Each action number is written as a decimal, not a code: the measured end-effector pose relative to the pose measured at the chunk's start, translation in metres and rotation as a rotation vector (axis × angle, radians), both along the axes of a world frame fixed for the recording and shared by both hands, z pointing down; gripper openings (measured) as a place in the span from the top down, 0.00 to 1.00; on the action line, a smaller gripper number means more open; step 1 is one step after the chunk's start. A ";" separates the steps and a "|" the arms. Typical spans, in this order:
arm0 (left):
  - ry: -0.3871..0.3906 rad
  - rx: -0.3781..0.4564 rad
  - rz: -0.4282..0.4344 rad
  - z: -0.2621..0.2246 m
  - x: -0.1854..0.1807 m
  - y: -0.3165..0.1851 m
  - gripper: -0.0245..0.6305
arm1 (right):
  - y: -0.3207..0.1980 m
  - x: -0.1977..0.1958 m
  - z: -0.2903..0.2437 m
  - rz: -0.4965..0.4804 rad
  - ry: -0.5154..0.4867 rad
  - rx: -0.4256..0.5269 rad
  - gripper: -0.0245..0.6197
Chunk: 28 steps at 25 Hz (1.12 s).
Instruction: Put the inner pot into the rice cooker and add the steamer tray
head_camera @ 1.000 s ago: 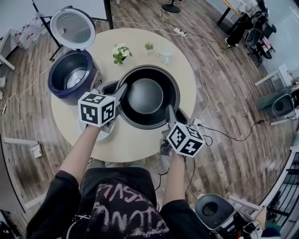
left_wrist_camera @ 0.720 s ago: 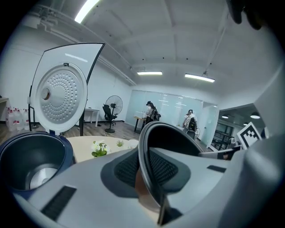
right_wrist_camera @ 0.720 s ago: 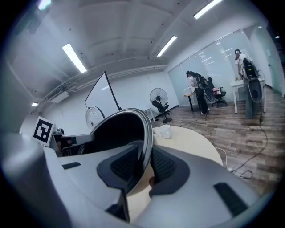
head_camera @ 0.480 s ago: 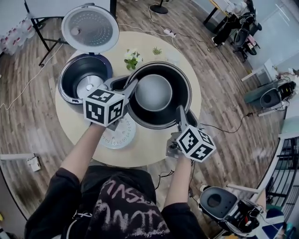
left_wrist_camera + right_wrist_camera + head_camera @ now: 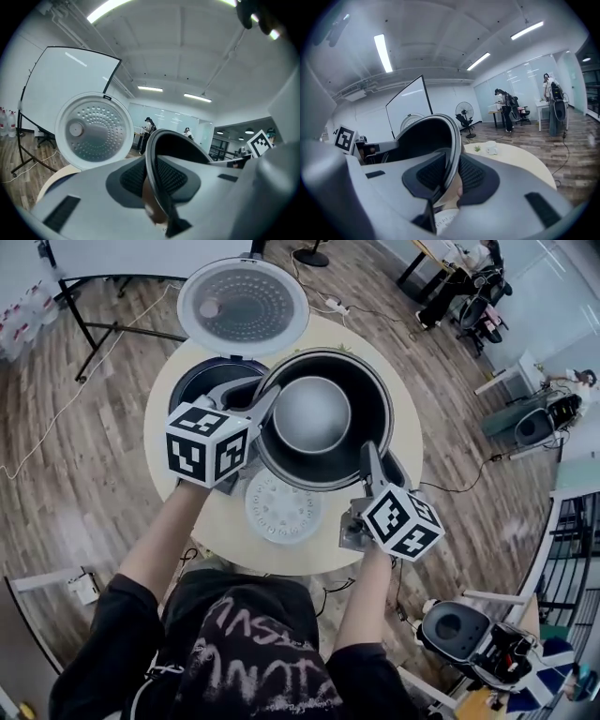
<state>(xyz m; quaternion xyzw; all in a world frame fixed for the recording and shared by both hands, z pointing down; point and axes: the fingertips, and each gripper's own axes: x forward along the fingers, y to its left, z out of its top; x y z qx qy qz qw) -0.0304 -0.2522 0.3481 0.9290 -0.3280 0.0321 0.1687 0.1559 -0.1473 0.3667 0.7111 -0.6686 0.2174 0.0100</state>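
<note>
The inner pot [image 5: 323, 418] hangs in the air above the table [image 5: 220, 526], carried by its rim from two opposite sides. The left gripper [image 5: 258, 404] has its fingers [image 5: 133, 178] closed on the rim at the pot's left. The right gripper [image 5: 373, 463] has its fingers [image 5: 474, 176] closed on the rim at the near right. Both gripper views show the thin metal edge pinched between the dark pads.

The rice cooker [image 5: 211, 381] stands open just behind and to the left, its lid [image 5: 242, 307] tipped back. In the head view the pot's left edge overlaps the cooker's mouth. The white steamer tray [image 5: 283, 507] lies flat on the table, near the person.

The step in hand looks like the carry of the pot to the cooker. Next the pot probably has to be centred over the opening, kept level between both hands, and lowered straight in.

A second ago the pot sat over the middle of the table, with the cooker well off to the left. Now the two nearly meet, the tray shows in full, and both grips are unchanged.
</note>
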 end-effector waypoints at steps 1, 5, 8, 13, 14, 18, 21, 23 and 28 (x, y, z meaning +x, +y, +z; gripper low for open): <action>0.003 0.004 -0.001 -0.002 -0.011 -0.003 0.84 | -0.003 -0.011 -0.001 -0.003 0.004 0.002 0.82; 0.016 -0.002 -0.023 -0.006 -0.047 -0.014 0.85 | -0.017 -0.045 -0.009 -0.016 0.017 -0.001 0.82; 0.022 -0.004 -0.046 -0.012 -0.070 -0.023 0.84 | -0.031 -0.065 -0.015 -0.044 0.020 -0.010 0.82; 0.018 -0.013 -0.093 -0.011 -0.102 -0.037 0.84 | -0.055 -0.094 -0.013 -0.100 0.018 -0.029 0.82; 0.016 -0.014 -0.105 -0.011 -0.107 -0.039 0.84 | -0.060 -0.097 -0.013 -0.113 0.017 -0.030 0.82; 0.011 -0.030 -0.160 -0.007 -0.126 -0.045 0.84 | -0.075 -0.112 -0.010 -0.169 0.017 -0.037 0.82; -0.006 -0.066 -0.200 0.000 -0.140 -0.046 0.84 | -0.086 -0.123 -0.003 -0.214 0.012 -0.076 0.82; -0.018 -0.081 -0.217 0.003 -0.146 -0.049 0.84 | -0.093 -0.128 0.000 -0.236 0.006 -0.100 0.82; -0.040 -0.151 -0.230 0.018 -0.156 -0.058 0.83 | -0.109 -0.138 0.014 -0.294 -0.013 -0.195 0.82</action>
